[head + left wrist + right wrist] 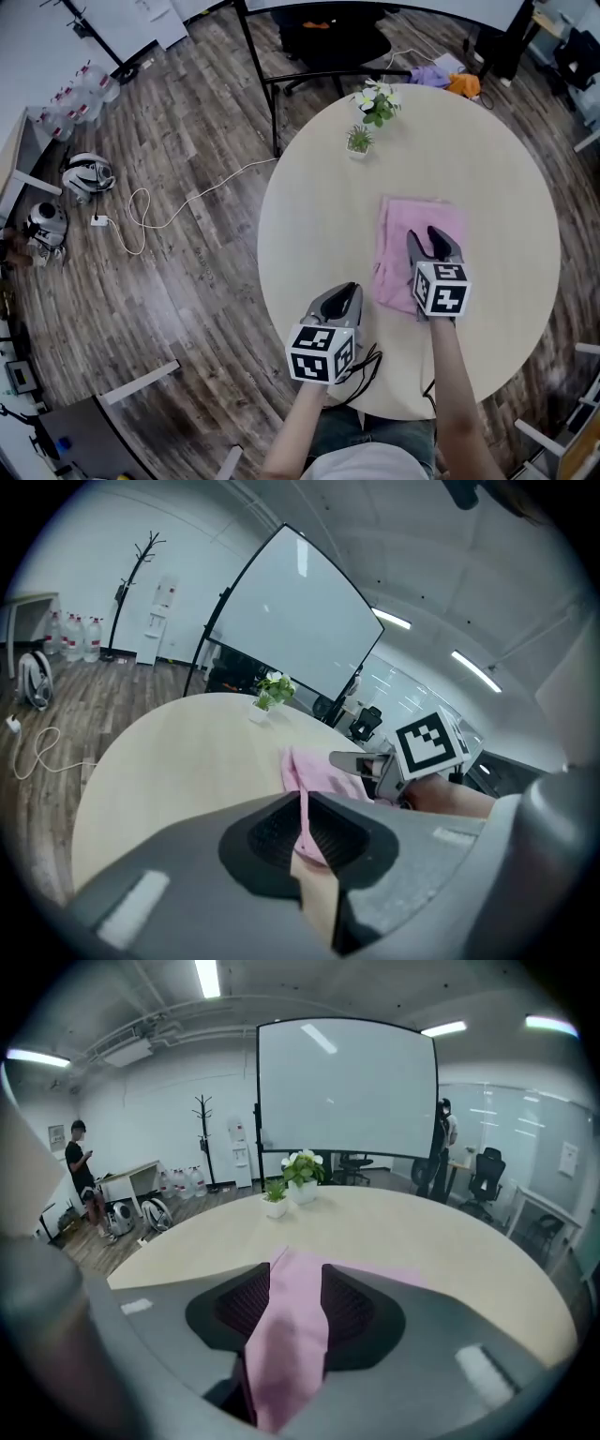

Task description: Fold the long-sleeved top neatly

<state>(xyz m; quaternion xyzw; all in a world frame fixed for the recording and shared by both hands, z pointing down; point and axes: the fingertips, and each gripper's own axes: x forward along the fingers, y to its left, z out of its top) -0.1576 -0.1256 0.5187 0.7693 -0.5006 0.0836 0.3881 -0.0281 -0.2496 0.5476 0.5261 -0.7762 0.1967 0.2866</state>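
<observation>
Pink top lies folded into a compact rectangle on the round table, right of centre toward the person's side, well apart from the potted plants at the far edge. Right gripper sits over the top's near half. Its jaws are parted with a fold of pink standing up between them, and the pads don't look to squeeze it (so released, cloth merely in the gap). Left gripper hovers just beside the top's near-left corner, clenched on nothing; the pink in its slit looks like the top beyond. My read: a late fold is being laid down. To do it well, back the right gripper out along its own line so the fold doesn't drag or spring open. Then press the edges flat, with the left pinning the corner if layers shift.
</observation>
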